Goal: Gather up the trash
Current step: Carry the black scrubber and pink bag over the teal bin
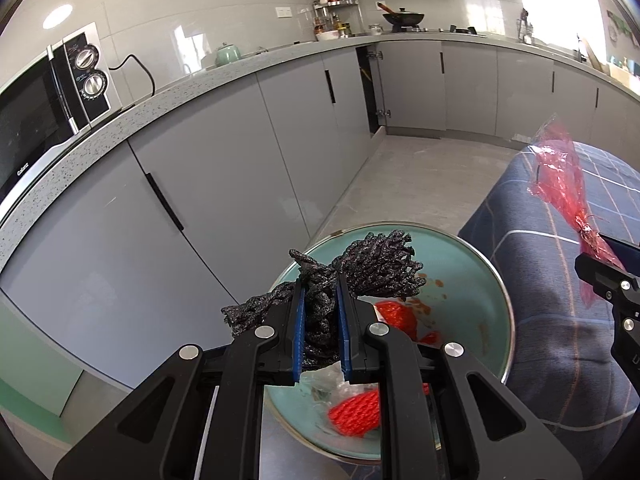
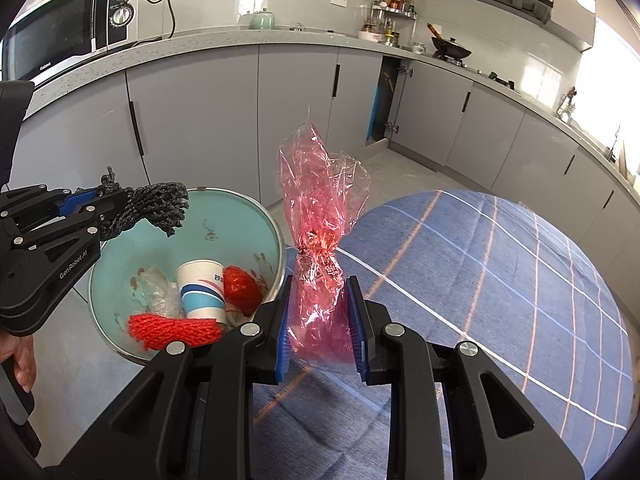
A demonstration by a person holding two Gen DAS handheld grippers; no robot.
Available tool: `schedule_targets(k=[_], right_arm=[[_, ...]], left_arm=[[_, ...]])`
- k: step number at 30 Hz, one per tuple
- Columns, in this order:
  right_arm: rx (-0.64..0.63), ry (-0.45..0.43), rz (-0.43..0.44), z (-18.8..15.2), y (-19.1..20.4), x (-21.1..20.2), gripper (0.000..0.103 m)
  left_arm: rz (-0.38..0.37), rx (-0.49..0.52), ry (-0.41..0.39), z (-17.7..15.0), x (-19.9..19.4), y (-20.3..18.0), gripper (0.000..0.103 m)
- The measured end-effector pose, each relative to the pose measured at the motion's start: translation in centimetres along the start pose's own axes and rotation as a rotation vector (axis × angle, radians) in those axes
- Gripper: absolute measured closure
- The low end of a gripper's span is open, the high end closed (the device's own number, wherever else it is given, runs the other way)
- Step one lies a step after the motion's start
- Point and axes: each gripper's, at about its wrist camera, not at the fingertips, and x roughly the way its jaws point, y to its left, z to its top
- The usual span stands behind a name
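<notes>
My left gripper (image 1: 320, 284) is shut on a wad of black netting (image 1: 380, 268), held over the teal bin (image 1: 480, 264). From the right wrist view the left gripper (image 2: 114, 196) hangs above the bin's (image 2: 236, 216) left rim with the black netting (image 2: 160, 208). My right gripper (image 2: 320, 284) is shut on a crumpled red cellophane wrapper (image 2: 320, 208), upright, just right of the bin. That red wrapper (image 1: 560, 176) shows at the right of the left wrist view. Inside the bin lie a paper cup (image 2: 202, 288), red netting (image 2: 172, 330), a red ball (image 2: 240, 290) and clear plastic.
A round table with a blue checked cloth (image 2: 500, 288) stands right of the bin. Grey cabinets (image 1: 200, 184) run along the counter, one door ajar (image 1: 370, 88). A microwave (image 1: 40, 108) sits on the counter, a wok (image 1: 402, 18) on the hob. A hand (image 2: 20, 364) holds the left gripper's handle.
</notes>
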Motion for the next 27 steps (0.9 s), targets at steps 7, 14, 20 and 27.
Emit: schedule_targets(k=[7,14,20,27], right_arm=[[-0.024,-0.006,0.019,0.3,1.2,0.1,0.078],[-0.039,-0.013,0.035,0.5,1.7,0.0,0.078],[-0.053,-0.02,0.049,0.6,2.4,0.0,0.078],[-0.067,-0.024,0.063,0.8,3.2,0.1,0.078]], left_arm=[[0.012,-0.01,0.002,-0.2,0.0,0.8,0.088],[0.028,-0.017,0.004,-0.2,-0.1,1.5,0.088],[0.041,-0.022,0.014,-0.6,-0.1,2.0,0.088],[0.05,-0.028,0.019,-0.9,-0.2,2.4,0.088]])
